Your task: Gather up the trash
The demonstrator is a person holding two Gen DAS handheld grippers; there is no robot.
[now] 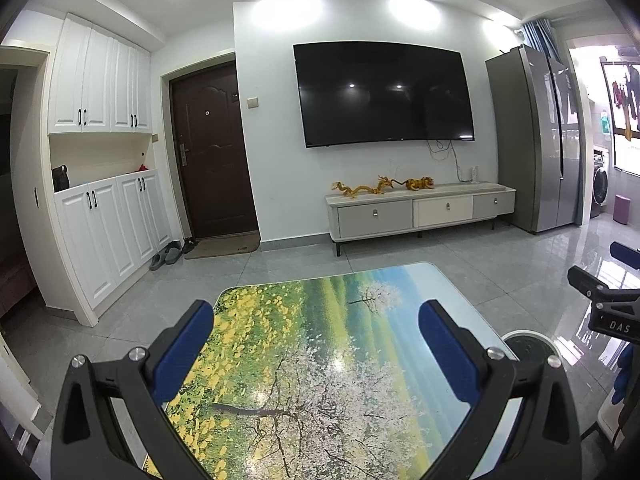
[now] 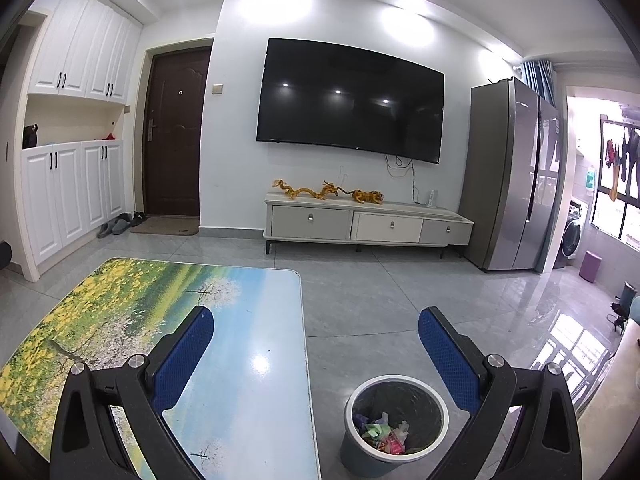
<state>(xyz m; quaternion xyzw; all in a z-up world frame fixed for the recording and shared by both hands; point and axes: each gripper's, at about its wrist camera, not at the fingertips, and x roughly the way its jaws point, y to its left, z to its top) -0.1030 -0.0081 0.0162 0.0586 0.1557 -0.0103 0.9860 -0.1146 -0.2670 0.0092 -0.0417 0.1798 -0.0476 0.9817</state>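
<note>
No scraps show on the glossy landscape-printed bench [image 1: 320, 360] in the left wrist view; the left claw [image 1: 316, 344] hangs over it spread wide and empty, with the right claw [image 1: 608, 308] at the frame's edge.

From the right wrist view, the right claw [image 2: 316, 346] is likewise released and holds nothing. Just beside the bench [image 2: 248, 360], on the floor, stands a grey white-rimmed waste bin [image 2: 396, 420] already containing crumpled coloured wrappers [image 2: 386, 434]. Collection looks essentially finished.
</note>
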